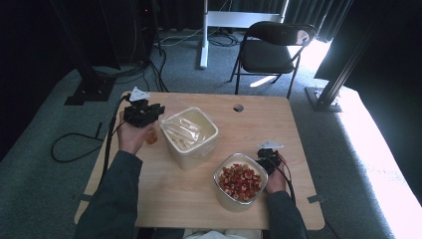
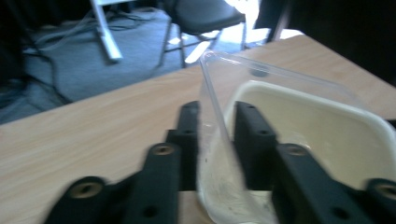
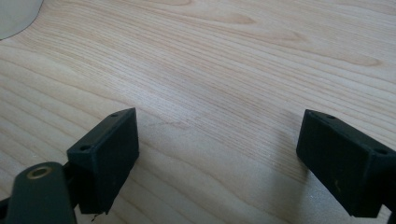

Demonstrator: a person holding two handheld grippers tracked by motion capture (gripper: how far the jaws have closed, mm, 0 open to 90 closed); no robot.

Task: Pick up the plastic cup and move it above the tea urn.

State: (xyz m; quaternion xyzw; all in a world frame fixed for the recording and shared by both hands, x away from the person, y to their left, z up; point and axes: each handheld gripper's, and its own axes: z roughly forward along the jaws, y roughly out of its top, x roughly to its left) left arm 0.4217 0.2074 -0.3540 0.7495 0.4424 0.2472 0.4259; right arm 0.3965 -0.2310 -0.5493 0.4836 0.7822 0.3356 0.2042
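A cream square container (image 1: 195, 144) stands in the middle of the wooden table (image 1: 259, 124), with a clear plastic lid (image 1: 185, 127) lying tilted across its top. My left gripper (image 1: 158, 111) reaches in from the container's left side. In the left gripper view the clear lid's (image 2: 212, 84) thin edge runs up between the two jaws of the left gripper (image 2: 217, 114), which is shut on it, with the container (image 2: 327, 135) just to the right. My right gripper (image 1: 265, 154) rests by the right side of a bowl of red pieces (image 1: 240, 181). The right gripper (image 3: 219, 140) is open over bare wood.
A small orange object (image 1: 151, 137) sits under the left hand. A cable hole (image 1: 238, 107) is in the table's far edge. Beyond the table stands a black folding chair (image 1: 271, 50). A pale rounded edge (image 3: 14, 16) shows at the right gripper view's top left.
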